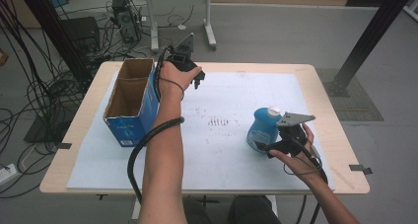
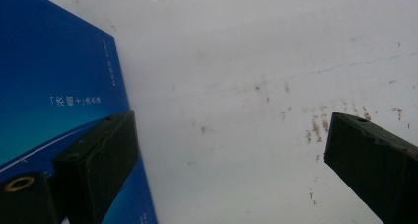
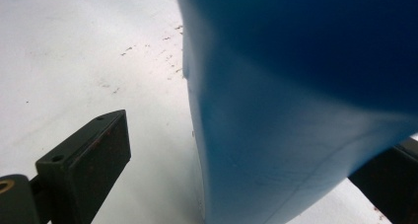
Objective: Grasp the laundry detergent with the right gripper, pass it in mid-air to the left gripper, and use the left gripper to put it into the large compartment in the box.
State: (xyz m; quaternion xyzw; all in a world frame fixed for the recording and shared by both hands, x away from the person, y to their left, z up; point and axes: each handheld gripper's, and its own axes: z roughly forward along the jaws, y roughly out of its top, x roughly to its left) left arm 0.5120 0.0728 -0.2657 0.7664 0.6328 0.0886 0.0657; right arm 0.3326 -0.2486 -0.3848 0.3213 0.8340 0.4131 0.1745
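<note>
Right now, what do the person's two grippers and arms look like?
Both the left gripper and the right gripper are black, each topped by a grey three-cornered plate. Their jaws are flat black blocks with small screw holes. A thick black cable trails from each. The forearms are bare, with no sleeves in sight.

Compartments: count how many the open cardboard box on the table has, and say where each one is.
2. The box at the table's left is split by a divider: one compartment at the far end, one nearer the person. Both look empty, though their floors are partly hidden.

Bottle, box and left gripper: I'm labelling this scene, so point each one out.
Bottle [image 1: 257, 128], high view, blue body.
Box [image 1: 132, 126], high view, blue front wall.
Left gripper [image 2: 229, 150], left gripper view, midway between its open jaws.
</note>
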